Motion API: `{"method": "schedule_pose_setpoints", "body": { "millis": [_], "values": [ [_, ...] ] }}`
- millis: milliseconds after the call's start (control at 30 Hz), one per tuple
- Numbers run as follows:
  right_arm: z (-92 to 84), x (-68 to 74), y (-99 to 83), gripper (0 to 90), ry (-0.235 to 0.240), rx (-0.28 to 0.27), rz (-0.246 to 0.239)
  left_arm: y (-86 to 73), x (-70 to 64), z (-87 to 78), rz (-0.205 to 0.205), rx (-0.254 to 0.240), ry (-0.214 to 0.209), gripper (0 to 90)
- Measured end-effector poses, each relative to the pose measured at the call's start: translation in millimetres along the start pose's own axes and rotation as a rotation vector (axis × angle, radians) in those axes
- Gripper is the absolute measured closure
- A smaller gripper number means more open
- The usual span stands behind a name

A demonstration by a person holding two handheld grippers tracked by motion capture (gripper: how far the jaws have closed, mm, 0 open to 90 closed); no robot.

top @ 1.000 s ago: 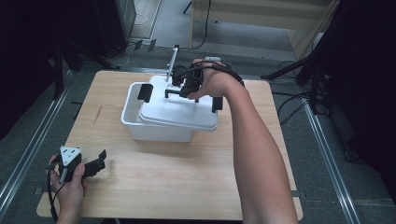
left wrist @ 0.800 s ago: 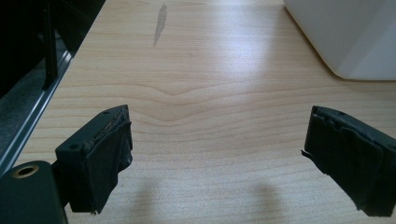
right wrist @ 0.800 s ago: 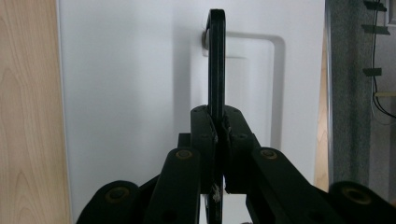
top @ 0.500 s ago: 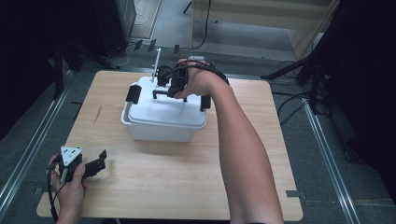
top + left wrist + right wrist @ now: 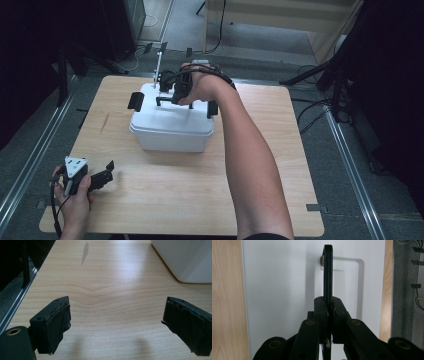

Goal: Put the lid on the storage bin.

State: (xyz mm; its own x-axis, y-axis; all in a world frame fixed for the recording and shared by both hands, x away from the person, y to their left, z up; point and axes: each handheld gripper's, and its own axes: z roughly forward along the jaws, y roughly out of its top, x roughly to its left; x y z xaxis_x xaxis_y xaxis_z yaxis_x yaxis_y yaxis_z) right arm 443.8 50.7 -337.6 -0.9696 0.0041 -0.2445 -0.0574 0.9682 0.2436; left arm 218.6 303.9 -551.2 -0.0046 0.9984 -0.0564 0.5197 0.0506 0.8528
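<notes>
A white plastic box (image 5: 170, 137) stands at the back middle of the wooden table (image 5: 200, 190), with its white lid (image 5: 165, 120) over it. The lid carries a black handle (image 5: 164, 99) on top and black clips (image 5: 134, 101) at both ends. My right gripper (image 5: 172, 95) reaches down from above and is shut on that handle (image 5: 327, 272), which stands edge-on between the pads (image 5: 322, 312) above the lid (image 5: 282, 290). My left gripper (image 5: 106, 172) rests at the table's near left corner, open with nothing in it (image 5: 116, 322). A corner of the box (image 5: 185, 260) lies ahead to its right.
A dark streak (image 5: 105, 122) marks the table left of the box. Metal rails (image 5: 30, 165) run along the floor on both sides, and black stands (image 5: 330, 85) with cables crowd the far right. Bare tabletop spreads in front of the box.
The right gripper has carried the lid leftward by its handle. The lid, earlier offset to the right of the box, now lies squarely over it. The left gripper stayed put.
</notes>
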Motion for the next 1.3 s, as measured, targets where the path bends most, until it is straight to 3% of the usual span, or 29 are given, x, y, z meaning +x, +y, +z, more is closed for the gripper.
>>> {"method": "schedule_pose_setpoints", "body": {
  "millis": [533, 667, 833, 967, 1100, 1300],
  "values": [
    [8.7, 2.5, 7.9, 85.4, -0.002, 0.001, -0.028, -0.1, -0.1, 0.2, 0.006, -0.001, 0.001, 8.3],
    [8.9, 5.1, 6.2, 62.4, 0.003, -0.018, -0.012, 0.0, 0.0, 0.1, 0.005, -0.001, 0.0, 8.3],
    [4.7, 8.3, 1.5, 37.6, -0.019, 0.003, -0.009, 0.0, 0.1, 0.1, 0.005, 0.001, 0.001, 8.3],
    [0.4, 10.5, -5.8, 12.4, -0.038, 0.029, 0.035, 0.1, 0.4, 0.0, 0.004, 0.003, -0.002, 8.3],
    [-5.0, 9.4, -16.2, 0.0, -0.043, 0.027, 0.057, 0.1, -0.1, 0.2, 0.007, 0.002, 0.0, 8.3],
    [-14.3, 10.5, -35.8, 0.0, -0.046, 0.027, 0.072, 0.1, -0.9, 0.1, 0.012, 0.007, 0.003, 8.4]
  ]
}}
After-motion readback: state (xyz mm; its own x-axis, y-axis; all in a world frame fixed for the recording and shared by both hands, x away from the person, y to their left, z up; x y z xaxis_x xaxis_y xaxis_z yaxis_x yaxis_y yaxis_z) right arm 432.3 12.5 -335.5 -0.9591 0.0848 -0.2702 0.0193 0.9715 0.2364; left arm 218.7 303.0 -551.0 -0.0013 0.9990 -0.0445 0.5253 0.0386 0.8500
